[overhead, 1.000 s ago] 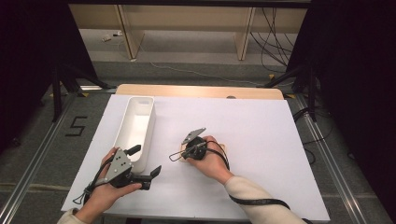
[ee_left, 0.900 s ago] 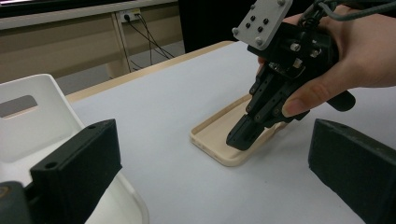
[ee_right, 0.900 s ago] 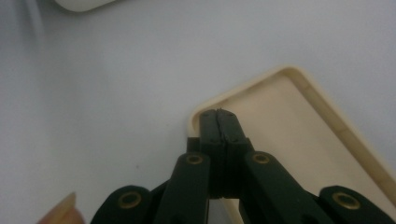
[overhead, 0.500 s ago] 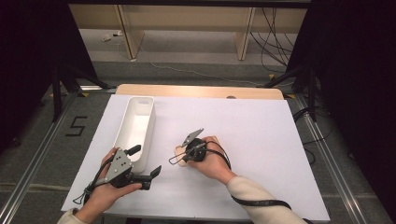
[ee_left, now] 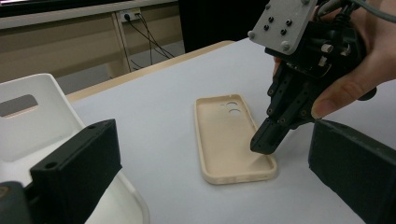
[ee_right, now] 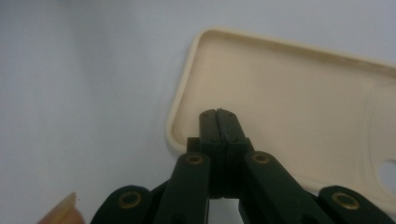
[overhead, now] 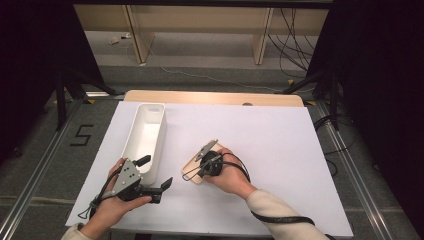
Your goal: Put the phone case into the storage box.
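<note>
A cream phone case (overhead: 191, 168) lies hollow side up on the white table (overhead: 270, 140); the left gripper view shows its camera holes at the case's (ee_left: 231, 135) far end. My right gripper (overhead: 194, 171) is shut with nothing between its jaws. Its tips (ee_right: 218, 114) sit just inside the corner of the case (ee_right: 289, 88) opposite the holes, and I cannot tell whether they touch. From the left gripper view, the right gripper (ee_left: 262, 143) points down into that corner. My left gripper (overhead: 156, 172) is open and empty, left of the case, beside the bin.
A long white bin (overhead: 145, 132) stands on the table's left side, its near end against my left gripper; its handle cutout (ee_left: 18, 105) shows close by. The wooden table edge (overhead: 215, 97) runs along the back. Cables trail from both grippers.
The right hand and its shut gripper have edged slightly toward the person, over the case. The left gripper has stayed put.
</note>
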`<state>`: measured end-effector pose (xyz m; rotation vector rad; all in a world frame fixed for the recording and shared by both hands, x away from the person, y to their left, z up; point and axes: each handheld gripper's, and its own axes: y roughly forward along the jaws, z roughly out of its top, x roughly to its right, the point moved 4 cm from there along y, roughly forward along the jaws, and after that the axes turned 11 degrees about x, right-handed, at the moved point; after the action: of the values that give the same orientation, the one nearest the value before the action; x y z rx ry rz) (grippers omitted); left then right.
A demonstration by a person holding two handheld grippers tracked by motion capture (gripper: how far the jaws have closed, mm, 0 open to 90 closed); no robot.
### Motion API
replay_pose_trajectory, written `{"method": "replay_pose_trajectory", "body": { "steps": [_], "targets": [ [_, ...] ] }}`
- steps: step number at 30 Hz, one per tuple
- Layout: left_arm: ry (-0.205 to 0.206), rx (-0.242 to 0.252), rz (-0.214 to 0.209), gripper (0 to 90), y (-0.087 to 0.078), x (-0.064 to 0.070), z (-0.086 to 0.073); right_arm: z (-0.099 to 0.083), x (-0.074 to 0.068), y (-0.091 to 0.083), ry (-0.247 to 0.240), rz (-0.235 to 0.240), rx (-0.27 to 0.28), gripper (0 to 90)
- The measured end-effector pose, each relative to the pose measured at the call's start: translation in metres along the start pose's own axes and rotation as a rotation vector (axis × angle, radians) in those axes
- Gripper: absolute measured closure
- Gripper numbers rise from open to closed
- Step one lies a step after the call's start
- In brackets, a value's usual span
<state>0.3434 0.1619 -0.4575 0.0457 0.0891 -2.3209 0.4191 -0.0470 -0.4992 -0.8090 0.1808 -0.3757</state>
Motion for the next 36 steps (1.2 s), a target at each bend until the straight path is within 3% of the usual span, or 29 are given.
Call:
{"method": "replay_pose_trajectory", "body": {
  "steps": [36],
  "targets": [
    [-0.001, 0.004, -0.001, 2.0, 0.000, 0.001, 0.000, -0.014, 0.006, -0.018, 0.020, -0.006, -0.055, 90.0]
  ]
}}
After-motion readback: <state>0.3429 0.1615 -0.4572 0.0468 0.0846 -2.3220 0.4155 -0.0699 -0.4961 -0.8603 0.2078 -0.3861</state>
